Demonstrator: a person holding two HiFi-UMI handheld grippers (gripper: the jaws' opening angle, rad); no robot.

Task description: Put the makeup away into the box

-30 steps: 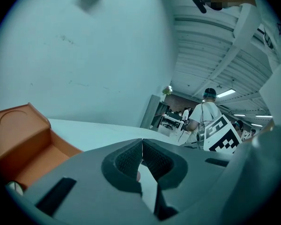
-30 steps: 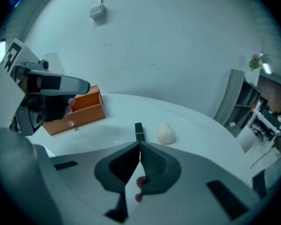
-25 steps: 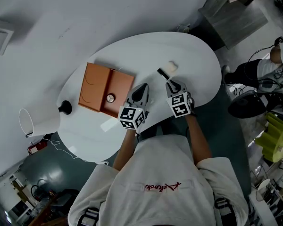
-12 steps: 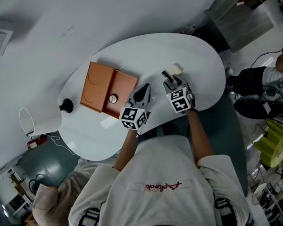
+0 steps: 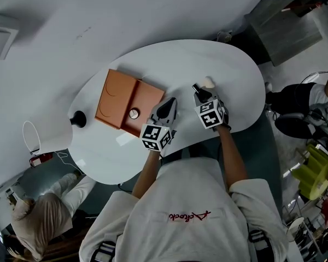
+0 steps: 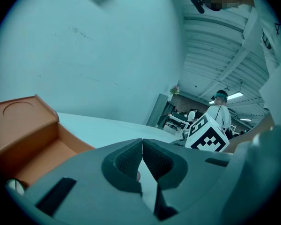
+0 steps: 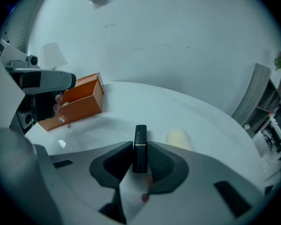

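Observation:
An open orange box (image 5: pixel 113 90) lies on the white oval table (image 5: pixel 229 59), with a small round compact (image 5: pixel 133 113) inside it. My left gripper (image 5: pixel 168 103) hovers by the box's right edge, shut and empty; the left gripper view has the box (image 6: pixel 28 135) at its left. My right gripper (image 5: pixel 199 93) points down at a black lipstick tube (image 5: pixel 197 88). Its jaws have just been closing, and the tube (image 7: pixel 140 144) stands between the pads (image 7: pixel 161 161), pressed from both sides. A cream sponge (image 5: pixel 208 82) lies just beyond the tube.
A black lamp foot (image 5: pixel 77 119) and its white shade (image 5: pixel 39 140) stand at the table's left end. A person (image 5: pixel 35 222) crouches on the floor at lower left. The table's near edge runs just behind both grippers.
My right gripper has moved forward and down onto the black tube, opened and then closed around it. The left gripper has kept still. A person has come into view at lower left.

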